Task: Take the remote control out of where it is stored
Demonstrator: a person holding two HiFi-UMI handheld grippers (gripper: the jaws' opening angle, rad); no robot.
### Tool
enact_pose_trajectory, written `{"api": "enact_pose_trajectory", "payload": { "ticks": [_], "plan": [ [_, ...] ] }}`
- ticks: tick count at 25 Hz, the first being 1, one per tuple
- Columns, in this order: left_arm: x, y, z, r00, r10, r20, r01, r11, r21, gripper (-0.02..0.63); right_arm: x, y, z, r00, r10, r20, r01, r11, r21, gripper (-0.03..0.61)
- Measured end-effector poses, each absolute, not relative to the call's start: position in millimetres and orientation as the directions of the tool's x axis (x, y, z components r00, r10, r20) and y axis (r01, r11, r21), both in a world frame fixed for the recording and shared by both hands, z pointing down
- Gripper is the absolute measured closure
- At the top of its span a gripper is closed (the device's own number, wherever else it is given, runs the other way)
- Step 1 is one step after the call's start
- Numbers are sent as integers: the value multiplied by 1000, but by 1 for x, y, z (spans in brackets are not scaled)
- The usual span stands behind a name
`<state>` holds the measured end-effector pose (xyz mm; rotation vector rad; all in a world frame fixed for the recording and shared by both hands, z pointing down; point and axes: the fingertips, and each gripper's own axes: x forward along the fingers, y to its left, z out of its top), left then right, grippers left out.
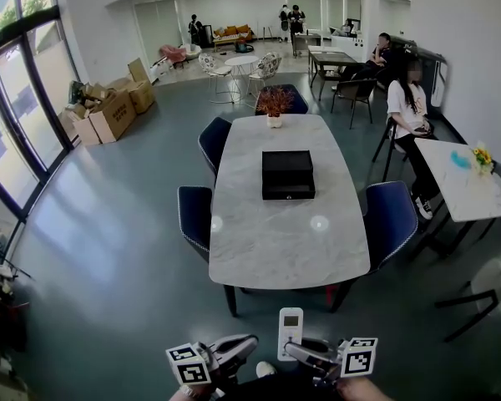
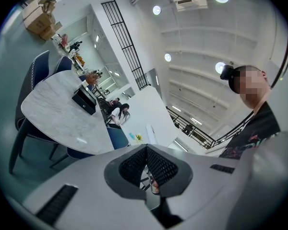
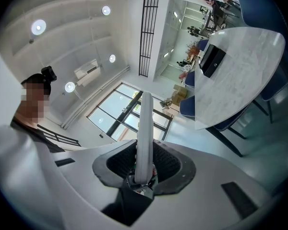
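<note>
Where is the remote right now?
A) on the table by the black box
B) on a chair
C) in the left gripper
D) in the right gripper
D: the right gripper has its jaws clamped on the white remote; the left gripper holds nothing.

A flat black box lies on the middle of the oval white stone desk, at the frame's centre. A small potted plant stands on the desk's far end, above the box. At the bottom centre, a slim white remote control stands in the right hand-held gripper, just right of the left hand-held gripper.
</note>
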<state>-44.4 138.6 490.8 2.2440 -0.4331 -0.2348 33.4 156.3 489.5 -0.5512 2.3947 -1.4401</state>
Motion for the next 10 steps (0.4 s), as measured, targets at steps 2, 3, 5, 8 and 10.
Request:
{"api": "enact_pose_trajectory", "payload": {
  "ticks": [2, 3, 5, 8, 10],
  "plan": [
    [-43, 137, 492, 924, -382, -24, -231, -606, 761, 608, 34, 155, 492, -884, -466, -48, -176, 425, -888, 466],
    [-43, 137, 492, 924, -382, -24, -231, -606, 761, 608, 34, 154, 492, -884, -465, -44, -182, 430, -884, 466],
    [-43, 137, 494, 923, -383, -25, -230, -604, 763, 607, 33, 155, 492, -884, -465, -58, -163, 421, -892, 466],
    [-42, 137, 494, 922, -386, -25, -231, -601, 765, 609, 32, 158, 493, -878, -469, -99, -99, 380, -920, 466],
    [-41, 137, 495, 922, -388, -24, -232, -599, 766, 609, 33, 159, 495, -875, -472, -109, -81, 366, -927, 466]
  ]
}}
